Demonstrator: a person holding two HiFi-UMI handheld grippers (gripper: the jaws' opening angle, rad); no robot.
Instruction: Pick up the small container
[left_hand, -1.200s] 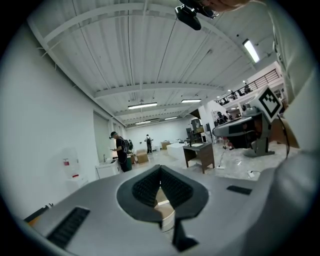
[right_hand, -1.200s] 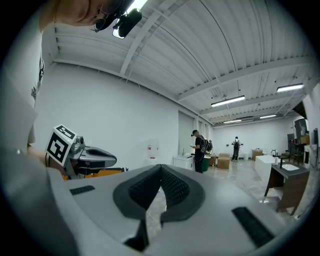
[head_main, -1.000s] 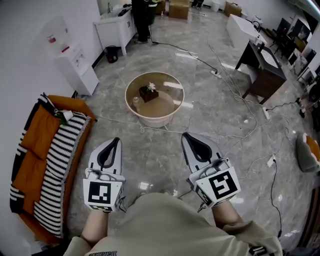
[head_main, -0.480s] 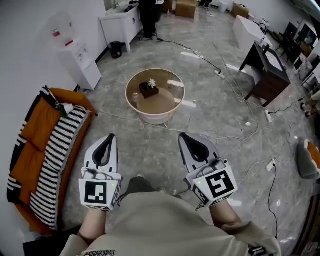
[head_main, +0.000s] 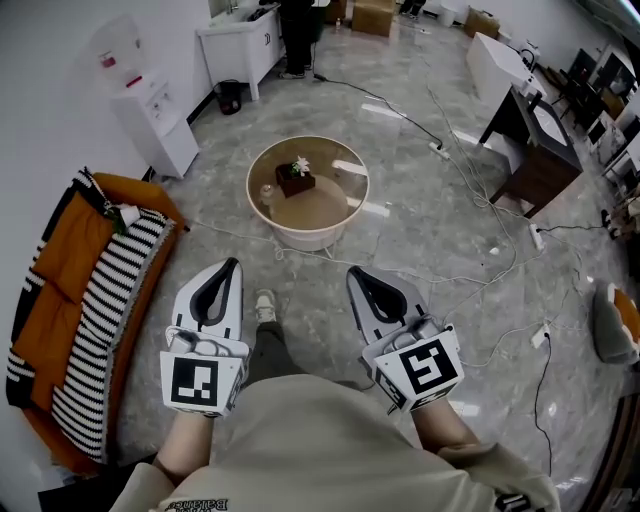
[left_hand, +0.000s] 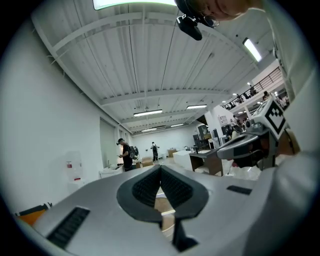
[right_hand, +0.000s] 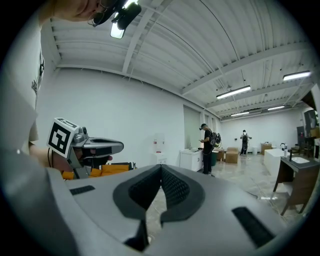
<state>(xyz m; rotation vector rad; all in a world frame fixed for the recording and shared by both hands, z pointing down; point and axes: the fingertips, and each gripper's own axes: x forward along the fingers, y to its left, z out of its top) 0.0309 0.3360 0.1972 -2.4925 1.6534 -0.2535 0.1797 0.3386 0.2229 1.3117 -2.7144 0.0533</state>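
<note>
A small pale container (head_main: 267, 194) stands near the left edge of a round low table (head_main: 340, 222), beside a dark box with a white flower (head_main: 294, 180). The table is a few steps ahead on the grey marble floor. My left gripper (head_main: 232, 264) is shut and empty, held low at the left and pointing toward the table. My right gripper (head_main: 354, 273) is also shut and empty, at the right. Both are well short of the table. In the left gripper view the jaws (left_hand: 161, 168) meet at the tip; the right gripper view (right_hand: 161, 167) shows the same.
An orange sofa with a striped blanket (head_main: 95, 300) lines the left wall. Cables (head_main: 470, 270) trail across the floor right of the table. A white dispenser (head_main: 150, 120) stands far left and a dark desk (head_main: 525, 135) far right. A person (head_main: 297, 35) stands at the back. My shoe (head_main: 265, 305) shows between the grippers.
I have stepped toward the table: a leg and shoe now show between the grippers. Both grippers stay shut and have shifted only slightly.
</note>
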